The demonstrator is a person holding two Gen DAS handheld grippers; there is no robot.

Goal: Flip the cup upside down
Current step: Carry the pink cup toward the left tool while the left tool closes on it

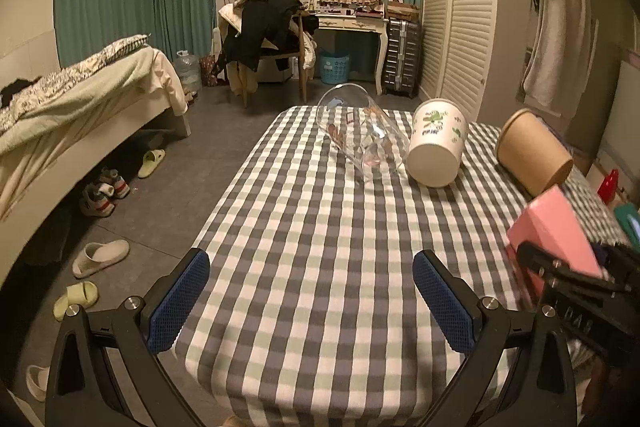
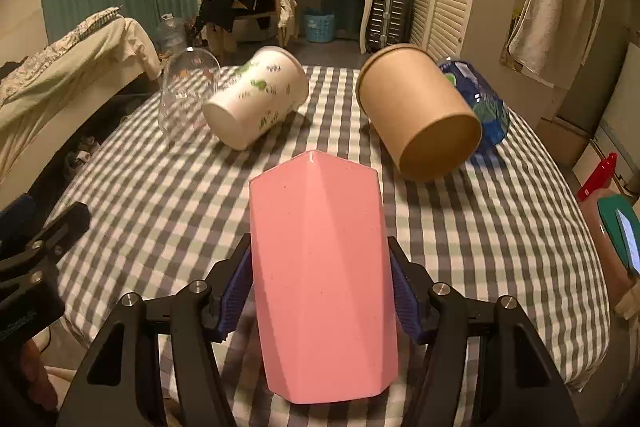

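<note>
Left gripper: jaws wide apart, empty, over desk near edge. Right gripper: jaws clamped on pink cup, held above desk, nearer than brown cup. Advice: roll wrist slowly, keep squeeze firm, set rim flat on cloth, clear of brown cup.

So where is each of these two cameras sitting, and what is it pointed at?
Left wrist: on the left gripper, jaws open over the checkered table, facing the clear glass.
Right wrist: on the right gripper, shut on the pink cup, facing the far desk.
Shared: the white printed cup, brown cup, and each other's gripper at the edge.
</note>
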